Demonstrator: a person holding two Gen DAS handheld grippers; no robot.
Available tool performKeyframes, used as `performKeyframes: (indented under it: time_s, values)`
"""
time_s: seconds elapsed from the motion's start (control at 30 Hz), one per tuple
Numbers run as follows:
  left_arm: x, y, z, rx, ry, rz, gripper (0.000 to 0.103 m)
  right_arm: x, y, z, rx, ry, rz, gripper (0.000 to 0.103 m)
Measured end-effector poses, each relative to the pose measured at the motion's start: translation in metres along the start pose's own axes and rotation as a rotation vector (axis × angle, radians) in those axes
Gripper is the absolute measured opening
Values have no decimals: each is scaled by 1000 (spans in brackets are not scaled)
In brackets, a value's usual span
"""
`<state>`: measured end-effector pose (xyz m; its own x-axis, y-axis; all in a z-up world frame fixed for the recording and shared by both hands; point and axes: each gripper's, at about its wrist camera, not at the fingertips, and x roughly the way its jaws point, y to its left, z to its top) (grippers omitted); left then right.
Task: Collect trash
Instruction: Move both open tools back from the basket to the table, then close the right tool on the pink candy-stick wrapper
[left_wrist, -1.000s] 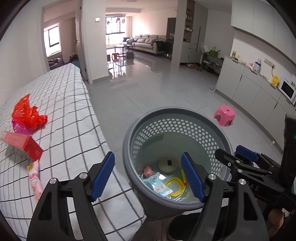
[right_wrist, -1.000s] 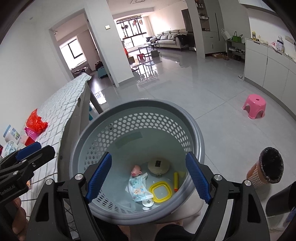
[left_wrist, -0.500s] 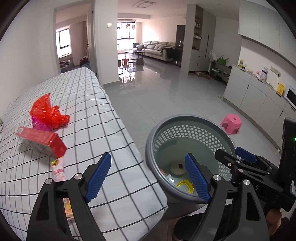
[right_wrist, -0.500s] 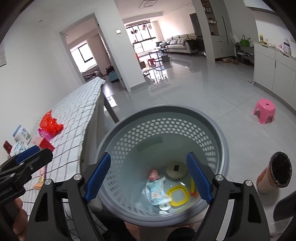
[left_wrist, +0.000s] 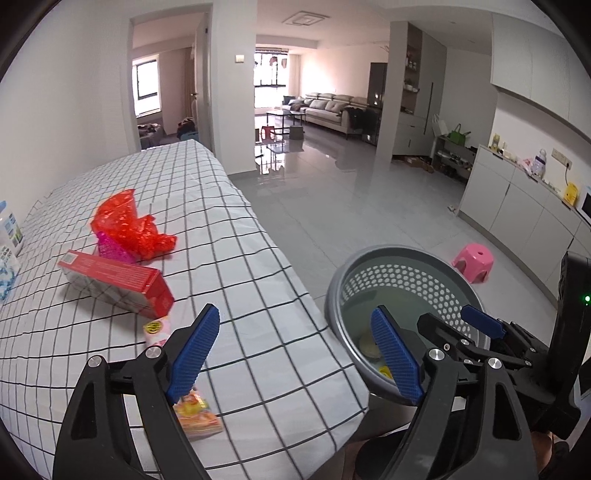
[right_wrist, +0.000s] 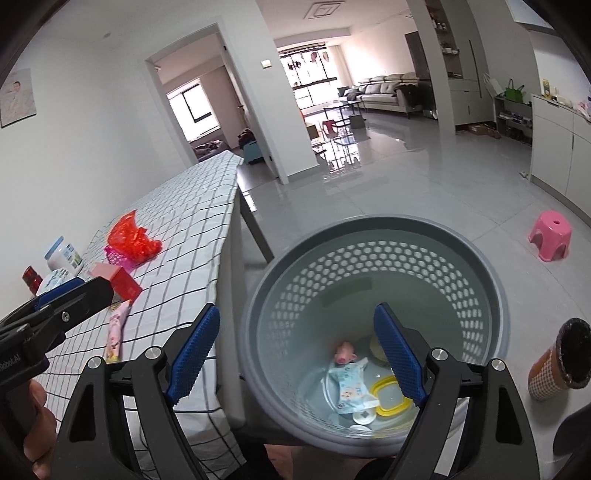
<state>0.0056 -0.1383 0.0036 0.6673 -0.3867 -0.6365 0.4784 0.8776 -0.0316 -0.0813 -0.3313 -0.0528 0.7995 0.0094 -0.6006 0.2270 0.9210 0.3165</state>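
Left gripper (left_wrist: 297, 354) jaws just widened, empty; right gripper (right_wrist: 295, 354) jaws released. Risk: crinkled red plastic wrapper (left_wrist: 133, 225) slips thin grip, misses grey perforated basket (right_wrist: 495, 280) beside desk (left_wrist: 236, 280).

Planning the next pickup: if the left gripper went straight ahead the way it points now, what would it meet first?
Most likely the checked tablecloth near the table's edge. The left gripper is open and empty. The pink snack packet lies just left of that line, the grey basket right. Depth is uncertain.
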Motion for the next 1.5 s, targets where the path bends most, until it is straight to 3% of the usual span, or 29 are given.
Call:
performKeyframes:
  time_s: [0.4,1.17,1.5]
  values:
    - [-6,46,-7,-64,-1,79,84,24,41,0,-51,51,99,82]
    - [-37,175,-50,-273,26,341,84,68,143,-17,-260,200,269,82]
    - [-43,197,-58,-319,28,379,84,83,178,-30,-323,271,269,82]
